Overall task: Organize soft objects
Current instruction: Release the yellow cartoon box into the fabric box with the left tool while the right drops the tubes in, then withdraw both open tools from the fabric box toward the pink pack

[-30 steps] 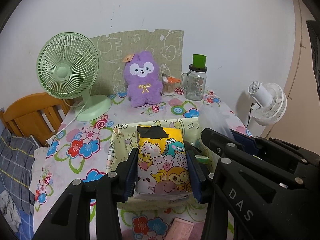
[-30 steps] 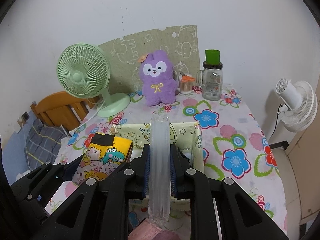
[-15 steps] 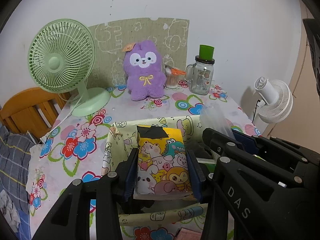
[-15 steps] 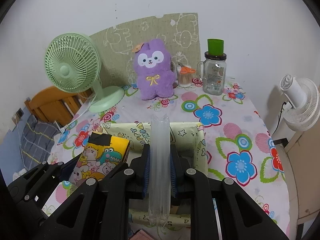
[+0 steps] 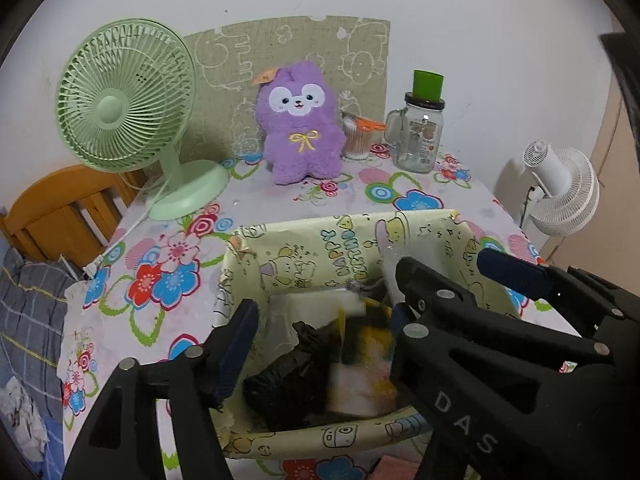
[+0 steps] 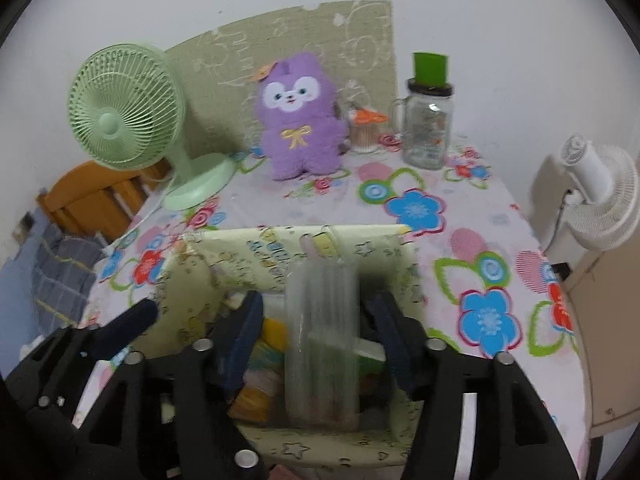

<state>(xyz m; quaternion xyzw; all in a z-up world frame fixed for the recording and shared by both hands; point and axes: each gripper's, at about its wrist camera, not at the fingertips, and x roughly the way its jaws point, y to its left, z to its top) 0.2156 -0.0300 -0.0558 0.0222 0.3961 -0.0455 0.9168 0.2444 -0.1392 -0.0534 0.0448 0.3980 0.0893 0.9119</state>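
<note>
Two grippers poised over a pale yellow cartoon-print fabric bin [image 5: 320,240] on the flowered tablecloth [image 5: 168,264]. Left gripper [image 5: 320,344] spread wide and grasping nothing, its blue-padded fingers [image 5: 236,344] flanking the bin's interior. Below and between them, blurred, the yellow cartoon-print packet [image 5: 372,356], lying inside the bin clear of both pads, beside a crumpled black bag [image 5: 296,372] and something white [image 5: 316,304] further back. Right gripper [image 6: 320,340] likewise parted, pads standing off to either side of a clear ribbed plastic sleeve [image 6: 322,340], upright and motion-smeared in the gap; cannot tell whether either pad touches it, though a visible gap on each side. Lower end of the sleeve down inside the bin [image 6: 280,256], with the yellow packet [image 6: 260,364] just to its left. Seen from the left wrist, the right gripper's black frame crossing the bin's right half, with the clear sleeve [image 5: 390,276] poking up behind it. Well behind the bin, against the wall: a mint-green desk fan [image 5: 128,104], a purple plush bunny [image 5: 302,124], a cotton-swab tub [image 5: 356,136] and a glass mug-jar with a green lid [image 5: 422,132]. Off the table's right edge, a white fan [image 5: 564,188]; to the left, a wooden bed frame [image 5: 60,208].
</note>
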